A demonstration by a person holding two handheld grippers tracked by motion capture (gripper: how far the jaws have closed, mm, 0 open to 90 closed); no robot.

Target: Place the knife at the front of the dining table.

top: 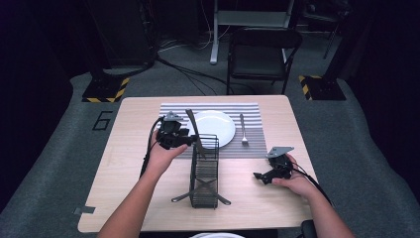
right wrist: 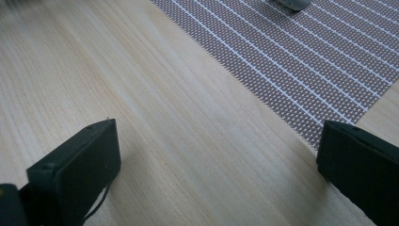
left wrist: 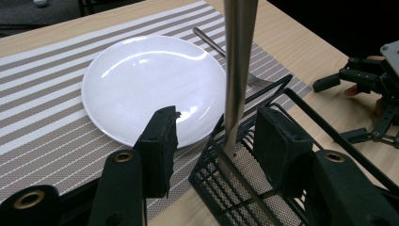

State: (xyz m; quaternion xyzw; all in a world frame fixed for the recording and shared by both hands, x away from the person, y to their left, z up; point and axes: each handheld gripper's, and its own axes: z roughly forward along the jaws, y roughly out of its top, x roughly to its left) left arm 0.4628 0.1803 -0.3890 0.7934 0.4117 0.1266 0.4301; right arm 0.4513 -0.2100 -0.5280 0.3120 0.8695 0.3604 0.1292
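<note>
A black wire cutlery basket (top: 204, 171) lies lengthwise on the wooden table, its far end on the striped placemat (top: 173, 109). A flat steel utensil (top: 192, 124) leans up out of that far end. My left gripper (top: 187, 140) is beside the basket's far left corner. In the left gripper view the utensil's handle (left wrist: 237, 70) stands between the jaws of the left gripper (left wrist: 219, 122), which are open with neither pad pressing on it. My right gripper (top: 258, 176) rests low at the right of the basket; in the right gripper view it (right wrist: 220, 134) is open over bare wood.
A white plate (top: 216, 127) sits on the placemat behind the basket, and a fork (top: 243, 130) lies to its right. Two utensil ends (top: 179, 199) stick out from under the basket's near end. A black folding chair (top: 262, 54) stands beyond the table.
</note>
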